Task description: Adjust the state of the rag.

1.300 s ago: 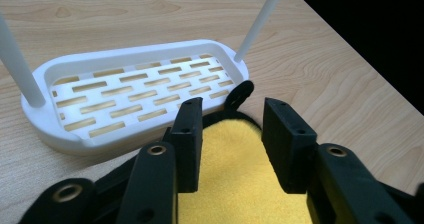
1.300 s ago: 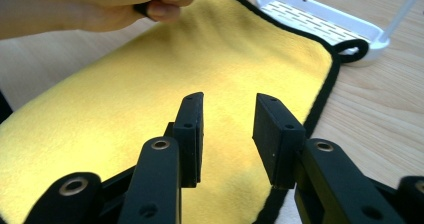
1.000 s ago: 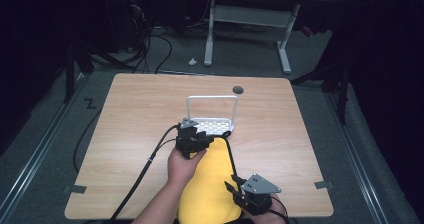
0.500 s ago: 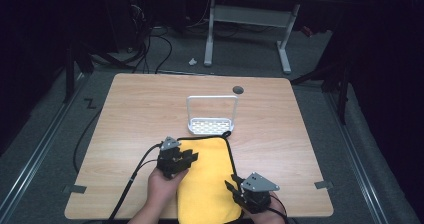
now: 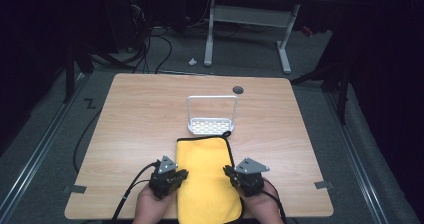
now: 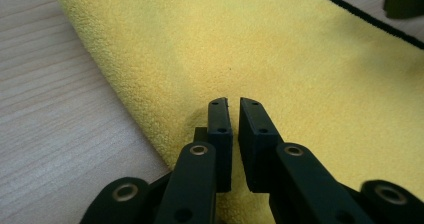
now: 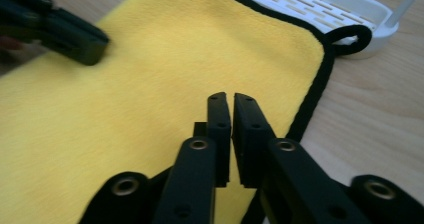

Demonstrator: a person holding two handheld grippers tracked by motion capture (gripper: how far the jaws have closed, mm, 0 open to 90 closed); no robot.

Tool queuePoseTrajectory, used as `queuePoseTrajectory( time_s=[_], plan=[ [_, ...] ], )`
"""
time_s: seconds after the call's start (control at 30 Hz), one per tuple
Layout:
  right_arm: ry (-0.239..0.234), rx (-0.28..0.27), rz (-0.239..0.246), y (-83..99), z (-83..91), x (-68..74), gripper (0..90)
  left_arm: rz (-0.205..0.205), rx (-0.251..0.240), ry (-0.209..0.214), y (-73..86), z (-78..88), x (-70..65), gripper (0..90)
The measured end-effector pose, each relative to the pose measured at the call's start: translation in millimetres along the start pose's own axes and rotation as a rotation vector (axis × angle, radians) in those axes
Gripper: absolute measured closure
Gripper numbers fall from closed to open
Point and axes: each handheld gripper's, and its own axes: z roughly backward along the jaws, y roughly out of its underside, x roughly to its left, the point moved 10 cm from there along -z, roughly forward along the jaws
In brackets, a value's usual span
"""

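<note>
Yellow towel point(image 5: 207, 176) lay folded flat on desk point(image 5: 135, 119); both jaws just clenched, gripping nothing; further folding judged remaining.

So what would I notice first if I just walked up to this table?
The bright yellow cloth, lying flat at the near edge of the wooden table. A black gripper sits at each side of it, the left gripper and the right gripper, both with jaws shut and nothing between them. Just behind the cloth stands a small white rack.
</note>
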Motion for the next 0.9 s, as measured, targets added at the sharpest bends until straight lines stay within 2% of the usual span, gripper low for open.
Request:
queuePoseTrajectory(
  time_s=[0.13, 0.27, 0.3, 0.43, 0.6, 0.77, 0.83, 0.9],
  plan=[
    [0.024, 0.067, -0.002, -5.9, -25.1, -15.3, 90.0, -0.013, 0.003, 0.008, 1.7, 0.9, 3.0, 84.7],
    [0.021, 0.146, 0.000, 2.7, -43.8, -16.9, 90.0, -0.013, 0.009, 0.014, 4.5, 5.1, 7.5, 85.0],
    [0.023, 0.138, 0.003, 3.5, -44.4, -16.2, 90.0, -0.008, 0.005, 0.019, 5.2, 5.8, 8.0, 85.0],
    [0.026, 0.142, 0.030, 7.6, -38.8, -9.7, 90.0, 0.006, -0.005, 0.029, 8.0, 8.1, 7.4, 84.9],
    [-0.020, 0.125, -0.008, 18.5, -25.0, -2.2, 90.0, -0.001, 0.006, 0.066, 14.8, 13.5, -2.1, 84.9],
    [-0.039, 0.123, -0.002, 29.3, -10.4, 6.0, 90.0, -0.029, 0.031, 0.086, 19.8, 17.5, -12.3, 84.8],
    [-0.042, 0.121, -0.008, 31.8, -7.4, 8.3, 90.0, -0.021, 0.035, 0.098, 18.2, 17.7, -13.0, 83.5],
    [-0.043, 0.123, -0.008, 32.1, -6.9, 8.8, 90.0, -0.016, 0.013, 0.078, 11.5, 18.4, -8.0, 80.0]
  ],
)
